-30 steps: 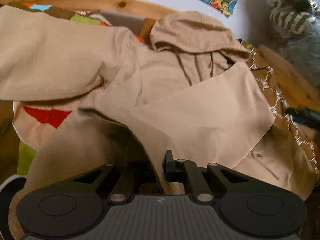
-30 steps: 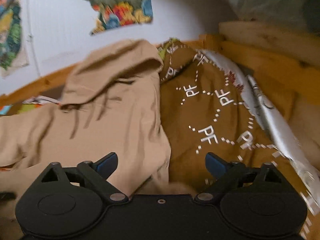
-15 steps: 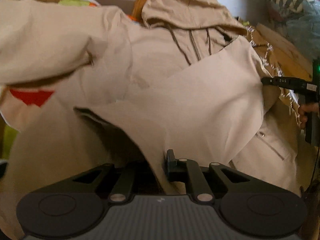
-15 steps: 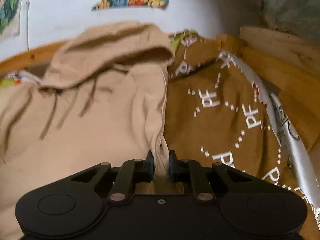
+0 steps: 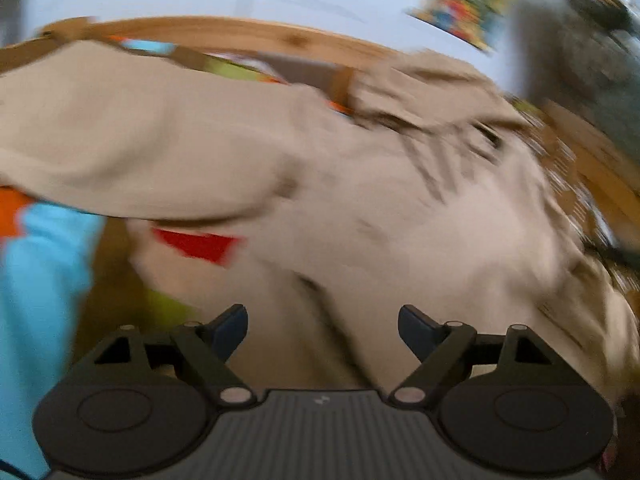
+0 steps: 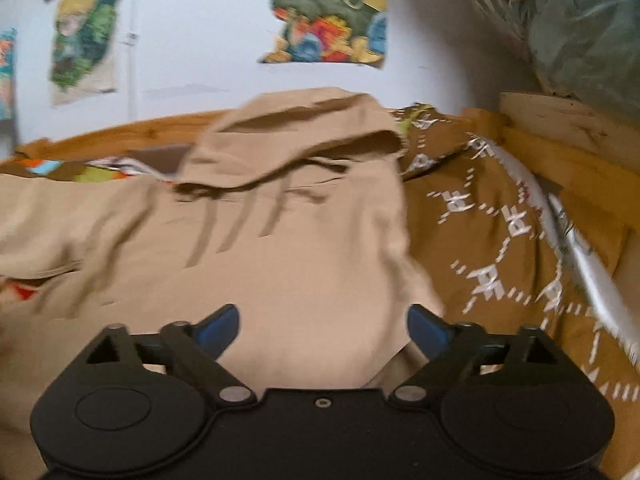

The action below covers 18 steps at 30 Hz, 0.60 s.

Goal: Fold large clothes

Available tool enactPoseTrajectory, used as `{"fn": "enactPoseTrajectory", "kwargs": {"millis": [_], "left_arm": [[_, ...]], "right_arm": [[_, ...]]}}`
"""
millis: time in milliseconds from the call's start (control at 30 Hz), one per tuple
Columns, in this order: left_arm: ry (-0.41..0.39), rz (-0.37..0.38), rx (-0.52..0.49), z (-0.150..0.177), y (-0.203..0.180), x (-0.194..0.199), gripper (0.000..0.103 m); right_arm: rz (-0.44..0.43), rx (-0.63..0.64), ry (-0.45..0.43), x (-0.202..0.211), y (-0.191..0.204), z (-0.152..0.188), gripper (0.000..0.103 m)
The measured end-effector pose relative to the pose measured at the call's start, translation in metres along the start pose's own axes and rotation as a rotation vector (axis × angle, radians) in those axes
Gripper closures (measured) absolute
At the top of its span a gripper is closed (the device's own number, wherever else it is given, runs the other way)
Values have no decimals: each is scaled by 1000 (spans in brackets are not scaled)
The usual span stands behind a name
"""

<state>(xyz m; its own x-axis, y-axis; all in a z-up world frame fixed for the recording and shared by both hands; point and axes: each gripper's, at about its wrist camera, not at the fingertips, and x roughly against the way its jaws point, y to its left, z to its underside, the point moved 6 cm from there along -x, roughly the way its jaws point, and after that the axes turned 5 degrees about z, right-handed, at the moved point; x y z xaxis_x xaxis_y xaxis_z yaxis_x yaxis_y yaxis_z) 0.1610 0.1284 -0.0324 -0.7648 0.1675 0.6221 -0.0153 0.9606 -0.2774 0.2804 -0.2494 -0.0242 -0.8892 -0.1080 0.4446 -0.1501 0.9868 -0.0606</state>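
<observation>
Beige hoodie [image 6: 288,264] part-folded on bed, one side laid over, sleeve and hood left; both tools [image 5: 322,326] [image 6: 322,326] apart, empty.

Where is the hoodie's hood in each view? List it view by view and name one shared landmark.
Left wrist: hood upper right, blurred, below the wooden rail.
Right wrist: hood upper centre, drawstrings hanging below it.
Shared landmark: the colourful poster on the wall, above the hood in both.

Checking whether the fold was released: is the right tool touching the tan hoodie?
Cannot tell. In the right wrist view the right tool is open, nothing clamped, with the hoodie lying between its fingers; no gap or contact shows plainly.
</observation>
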Motion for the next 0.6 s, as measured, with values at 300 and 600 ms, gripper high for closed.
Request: {"fn": "enactPoseTrajectory", "kwargs": {"millis": [300, 600], "left_arm": [[-249, -437, 290, -72, 116, 59, 12], [-371, -572, 704, -91, 219, 69, 19]], "right_arm": [[-123, 39, 27, 33, 44, 43, 1], [-150, -25, 77, 19, 39, 61, 1]]}}
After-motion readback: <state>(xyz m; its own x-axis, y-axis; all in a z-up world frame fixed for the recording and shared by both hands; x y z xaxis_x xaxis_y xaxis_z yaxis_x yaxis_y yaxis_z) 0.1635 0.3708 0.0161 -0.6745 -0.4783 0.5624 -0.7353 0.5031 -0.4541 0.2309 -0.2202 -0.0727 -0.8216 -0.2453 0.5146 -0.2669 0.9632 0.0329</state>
